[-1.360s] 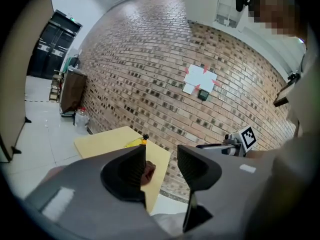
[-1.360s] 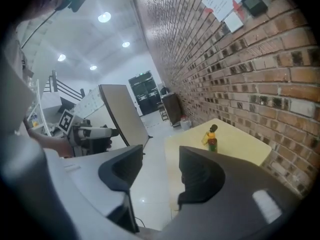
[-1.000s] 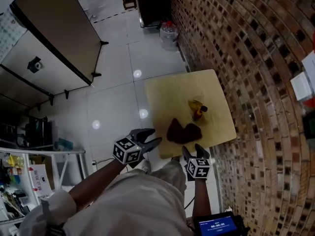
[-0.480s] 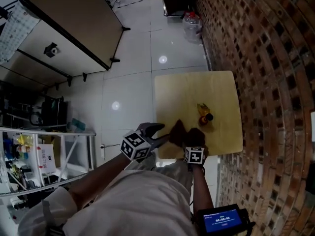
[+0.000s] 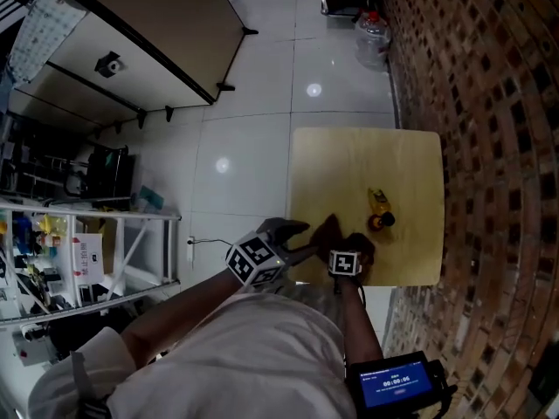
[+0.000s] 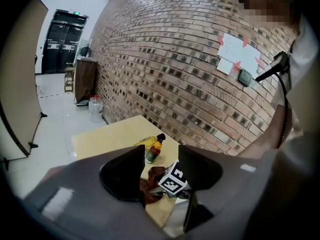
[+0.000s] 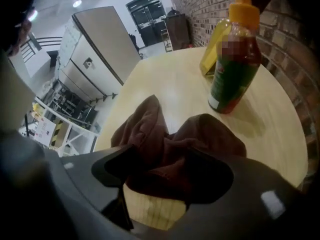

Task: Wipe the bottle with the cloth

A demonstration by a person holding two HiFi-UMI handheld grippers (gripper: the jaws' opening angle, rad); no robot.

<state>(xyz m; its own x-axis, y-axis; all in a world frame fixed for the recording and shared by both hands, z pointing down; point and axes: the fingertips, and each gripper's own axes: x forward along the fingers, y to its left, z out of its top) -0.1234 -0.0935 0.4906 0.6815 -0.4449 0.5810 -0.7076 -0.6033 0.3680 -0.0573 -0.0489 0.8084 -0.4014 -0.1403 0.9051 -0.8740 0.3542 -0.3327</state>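
Note:
A dark brown cloth lies crumpled near the front edge of the pale wooden table. My right gripper points steeply down over it. Its jaws have just been opening and now stand wide, straddling the cloth without pressing it. Just beyond the cloth, a small bottle with an orange cap and green label stands upright, also seen in the head view. My left gripper hovers at the table's front left edge beside the cloth, open with nothing between its fingers.
A yellow bottle lies on its side right behind the upright one. A brick wall runs along the table's right side. White tiled floor lies to the left, with a metal shelf rack beyond it.
My right gripper has dropped from the table's front edge down onto the cloth. My left gripper has moved right, up to the table's edge beside the cloth.

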